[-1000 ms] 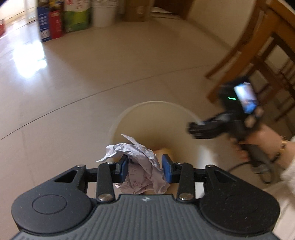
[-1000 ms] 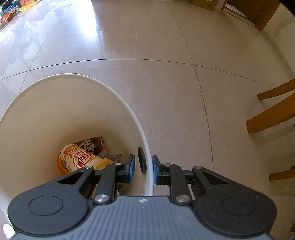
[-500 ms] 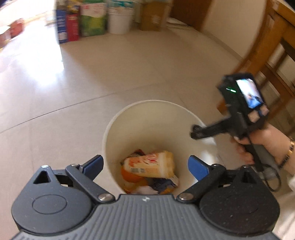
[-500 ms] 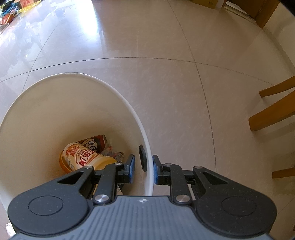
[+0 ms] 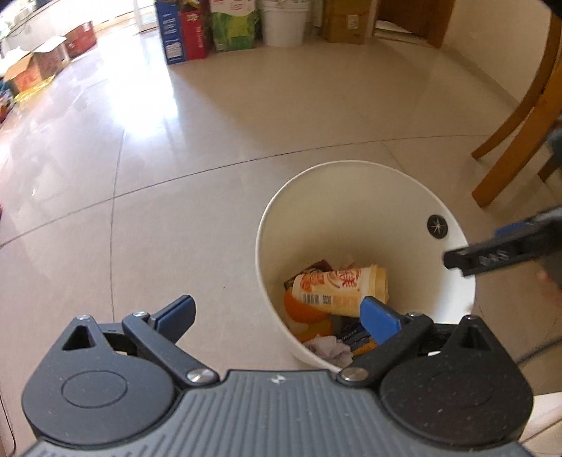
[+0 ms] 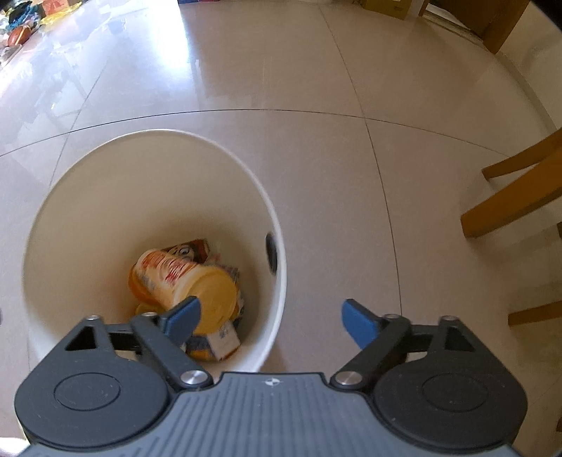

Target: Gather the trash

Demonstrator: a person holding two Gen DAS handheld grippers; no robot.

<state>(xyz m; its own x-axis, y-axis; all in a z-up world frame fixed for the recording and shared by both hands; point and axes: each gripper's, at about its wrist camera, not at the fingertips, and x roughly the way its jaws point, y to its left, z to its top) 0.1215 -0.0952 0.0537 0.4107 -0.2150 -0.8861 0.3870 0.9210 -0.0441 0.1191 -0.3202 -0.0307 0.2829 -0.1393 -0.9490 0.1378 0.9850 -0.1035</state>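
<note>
Left tongs [image 5: 277, 314]: spread wide, holding nothing; the left blue pad is over bare floor, the right blue pad is over the near rim of the bin
Right tongs [image 6: 268, 318]: spread wide, holding nothing; the left pad is over the mouth of the bin, the right pad is over the floor outside it, so the bin wall passes between them; in the left wrist view these tongs come in blurred from the right edge, just beside the bin's right rim
Bin [image 5: 354, 197]: white, round, upright on the floor, open at the top; a dark round fitting sits on its inner wall near the rim
Paper [image 5: 328, 346]: crumpled white ball, lying at the bottom of the bin against the near wall
Cup [image 5: 339, 290]: yellow printed cup on its side in the bin, on top of orange and dark wrappers, just beyond the paper
Floor [image 5: 210, 123]: glossy pale tiles with thin dark joints and a bright patch of light
Chair [image 5: 520, 116]: wooden legs to the right of the bin, near it but apart
Boxes [image 5: 196, 31]: cartons and a white bucket in a row at the far wall, well apart from the bin
</note>
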